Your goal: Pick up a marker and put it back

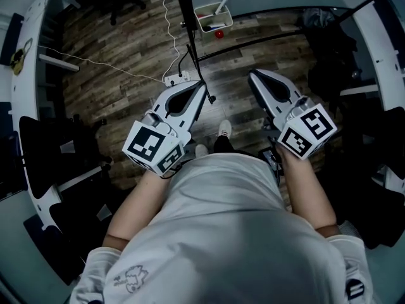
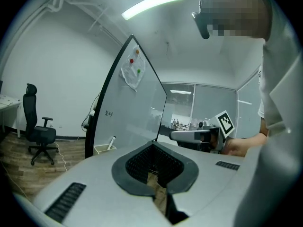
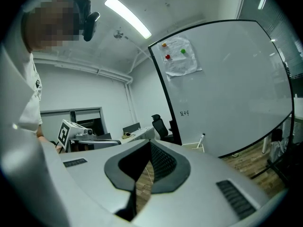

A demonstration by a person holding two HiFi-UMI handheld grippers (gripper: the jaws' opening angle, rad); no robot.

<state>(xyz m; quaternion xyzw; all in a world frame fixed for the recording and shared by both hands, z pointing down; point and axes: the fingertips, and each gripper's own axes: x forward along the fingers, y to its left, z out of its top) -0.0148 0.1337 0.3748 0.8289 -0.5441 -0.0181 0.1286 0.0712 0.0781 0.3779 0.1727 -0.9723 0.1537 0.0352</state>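
Pale shirt [image 1: 221,220] and two bare forearms fill the bottom of the head view. Beyond them the left gripper [image 1: 201,87] and right gripper [image 1: 253,75] point forward over a wooden floor [image 1: 114,62], each with its jaws pressed together on nothing. Well ahead, between their two lines, a small tray [image 1: 200,19] holds the marker [image 1: 222,3], standing slanted; neither gripper looks clearly nearer. Left gripper view: the jaws are closed and empty, and the marker leans in the tray at the foot of a whiteboard [image 2: 132,112], ahead and left of the jaws' axis. Right gripper view: the jaws are again closed and empty, with the marker ahead and to the right. The pick looks not yet begun; either gripper would need to travel forward and open.
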